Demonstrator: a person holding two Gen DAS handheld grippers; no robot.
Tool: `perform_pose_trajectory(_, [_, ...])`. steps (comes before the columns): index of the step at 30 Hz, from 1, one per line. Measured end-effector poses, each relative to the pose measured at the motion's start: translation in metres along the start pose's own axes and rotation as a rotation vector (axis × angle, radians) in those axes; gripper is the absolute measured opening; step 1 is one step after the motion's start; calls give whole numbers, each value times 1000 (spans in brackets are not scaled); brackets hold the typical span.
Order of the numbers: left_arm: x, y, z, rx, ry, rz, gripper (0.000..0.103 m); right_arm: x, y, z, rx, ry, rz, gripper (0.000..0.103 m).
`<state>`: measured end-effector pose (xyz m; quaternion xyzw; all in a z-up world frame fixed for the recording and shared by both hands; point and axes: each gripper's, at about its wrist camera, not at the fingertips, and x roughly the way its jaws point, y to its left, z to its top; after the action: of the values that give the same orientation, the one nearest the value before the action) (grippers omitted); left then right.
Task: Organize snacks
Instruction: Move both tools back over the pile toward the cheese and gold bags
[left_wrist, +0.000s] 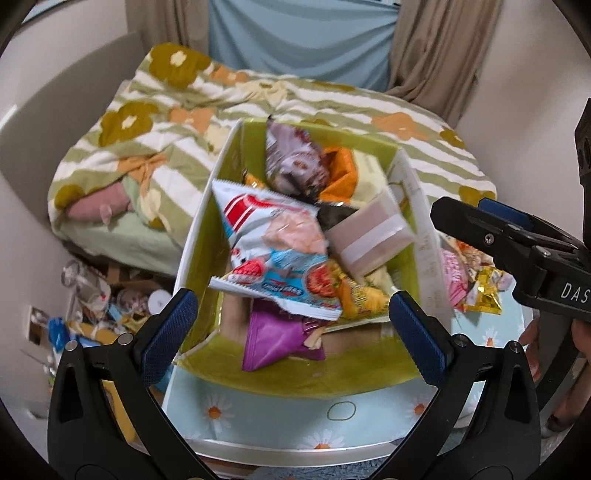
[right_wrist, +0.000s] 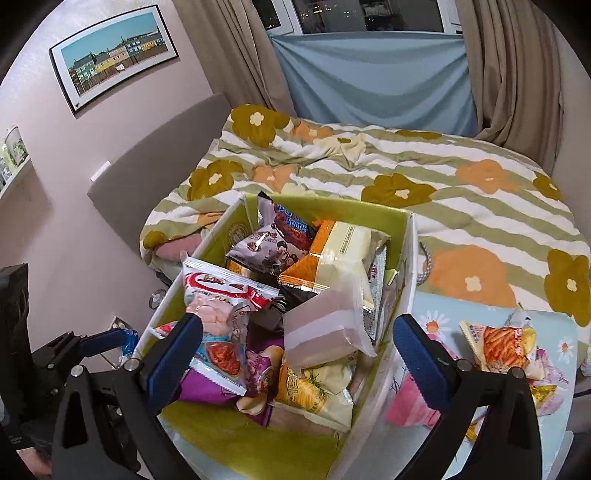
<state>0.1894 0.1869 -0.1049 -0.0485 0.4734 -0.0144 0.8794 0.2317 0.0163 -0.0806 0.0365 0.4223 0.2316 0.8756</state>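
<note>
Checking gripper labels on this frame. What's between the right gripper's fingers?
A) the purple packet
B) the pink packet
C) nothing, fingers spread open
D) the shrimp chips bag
C: the right gripper is spread wide above the box, clamping nothing; the shrimp chips bag lies inside.

Snacks (right_wrist: 229, 332) in box (right_wrist: 406, 258), bed (right_wrist: 443, 192) behind, pkts (right_wrist: 506, 347) right

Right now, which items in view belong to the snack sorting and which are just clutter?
Job:
green-lined box
shrimp chips bag
translucent wrapped cake
purple snack bag
loose snack packets on table
left gripper, open
right gripper, open

Clutter:
floral duvet
framed picture
floor litter
</note>
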Motion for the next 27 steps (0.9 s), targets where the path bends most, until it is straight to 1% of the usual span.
perform_pose_trajectory(5, [-13, -21, 8, 73, -33, -50, 103, -29, -7, -6, 35, -34, -32, 103])
perform_pose_trajectory(8, [-18, -40, 16, 132, -51, -92, 103, -52, -18, -13, 68, -61, -73, 103])
perform_pose_trajectory(12, [-19, -69, 25, 218, -69, -155, 103, -84, -38, -23, 110, -91, -163, 103])
perform_pose_trajectory(16, [-16, -99, 33, 291, -73, -192, 103, -116, -65, -36, 154, -120, -276, 103])
perform_pose_trajectory(18, [-13, -116, 39, 321, -72, -211, 103, -126, -79, -42, 180, -122, -312, 103])
perform_pose_trajectory(21, [-2, -144, 47, 373, -62, -228, 103, -139, -105, -54, 246, -122, -338, 103])
perform_pose_trajectory(25, [22, -178, 61, 404, -15, -272, 103, -142, -142, -70, 336, -92, -342, 103])
perform_pose_trajectory(27, [36, -198, 68, 429, 7, -281, 103, -142, -159, -79, 380, -76, -340, 103])
